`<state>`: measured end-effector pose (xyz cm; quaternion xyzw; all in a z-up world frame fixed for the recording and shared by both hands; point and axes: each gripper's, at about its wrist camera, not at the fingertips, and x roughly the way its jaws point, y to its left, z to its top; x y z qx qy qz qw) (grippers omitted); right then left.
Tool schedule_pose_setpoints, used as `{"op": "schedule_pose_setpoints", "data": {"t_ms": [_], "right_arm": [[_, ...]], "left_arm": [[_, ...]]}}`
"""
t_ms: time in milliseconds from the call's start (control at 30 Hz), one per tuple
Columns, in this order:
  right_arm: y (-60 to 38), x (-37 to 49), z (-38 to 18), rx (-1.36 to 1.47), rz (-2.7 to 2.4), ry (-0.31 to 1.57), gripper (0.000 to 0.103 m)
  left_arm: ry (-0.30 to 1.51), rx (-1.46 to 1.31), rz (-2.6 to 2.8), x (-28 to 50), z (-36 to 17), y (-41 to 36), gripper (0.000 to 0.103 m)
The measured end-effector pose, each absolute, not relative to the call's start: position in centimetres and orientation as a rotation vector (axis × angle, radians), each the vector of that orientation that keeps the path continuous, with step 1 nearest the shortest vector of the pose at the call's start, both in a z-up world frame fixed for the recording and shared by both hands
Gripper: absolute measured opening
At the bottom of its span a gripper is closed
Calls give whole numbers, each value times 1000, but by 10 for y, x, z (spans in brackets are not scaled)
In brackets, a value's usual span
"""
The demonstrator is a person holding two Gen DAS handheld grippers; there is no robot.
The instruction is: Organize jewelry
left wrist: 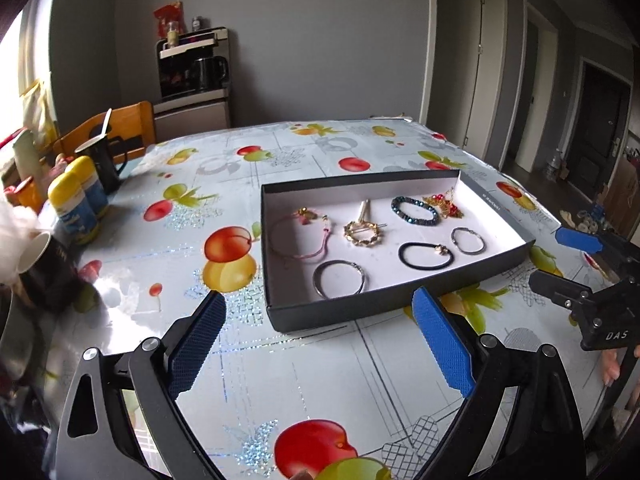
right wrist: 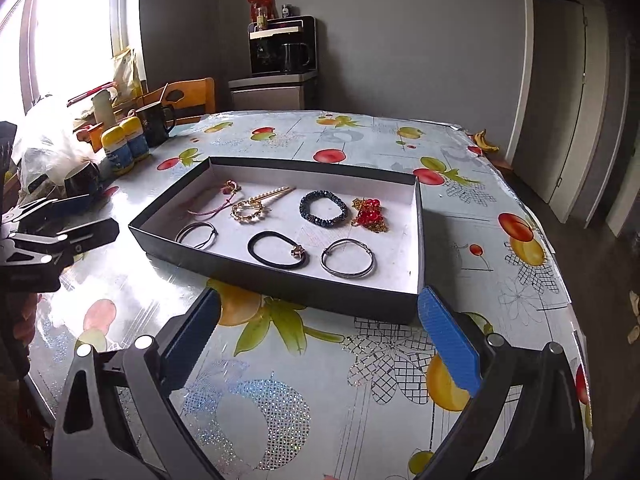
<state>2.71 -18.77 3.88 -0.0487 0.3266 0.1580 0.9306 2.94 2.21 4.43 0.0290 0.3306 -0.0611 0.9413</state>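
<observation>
Both grippers hang above the table with jaws spread wide and nothing between them. Seen from its own camera, the left gripper (left wrist: 318, 320) sits at the near edge of the box, its right blue pad just overlapping the box's front wall; the right gripper (right wrist: 320, 320) is likewise just in front of the box, its right pad at the near right corner.

Beneath them the table (right wrist: 280, 380) carries a fruit-print cloth. On it lies the shallow black box (left wrist: 360, 308) with a white floor, ahead of both tools and holding all the jewelry.

Inside, in the left wrist view, a pink cord bracelet (left wrist: 298, 236) lies at the left, a silver bangle (left wrist: 339, 279) nearest the left gripper, and a black hair tie (left wrist: 426, 255) beside it. A smaller silver bangle (left wrist: 468, 241) lies to the right. Farther back sit a gold ring-shaped clip (left wrist: 363, 233), a dark beaded bracelet (left wrist: 415, 210), and a red-and-gold chain piece (left wrist: 444, 205) in the far right corner.

Off to the left of the box, well apart, stand two yellow-capped bottles (left wrist: 76, 204) and a black mug (left wrist: 105, 160).
</observation>
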Motion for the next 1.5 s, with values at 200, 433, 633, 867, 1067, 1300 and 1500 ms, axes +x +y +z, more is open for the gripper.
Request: {"op": "schedule_pose_setpoints", "data": {"t_ms": [200,433,633,867,1067,1300,1500], "right_arm": [[-176,24,25,-156,294,650,97],[-178,17,27,-162,263,603,97],[-181,14,30,-154,255,569,97],[-182,11,33,-146,245,548,97],[-183,9,34,-145,240,534,97],[-182,10,34,-147,238,538,97],[-183,10,34,-148,234,539,97]], "left_arm": [[665,82,-99,30,30,17,96],[606,130,-99,20,26,6,96],[574,137,-109,15,29,1,96],[567,129,-109,13,30,1,96],[560,134,-112,12,31,1,96],[561,133,-114,12,31,0,96],[561,134,-114,13,31,0,96]]}}
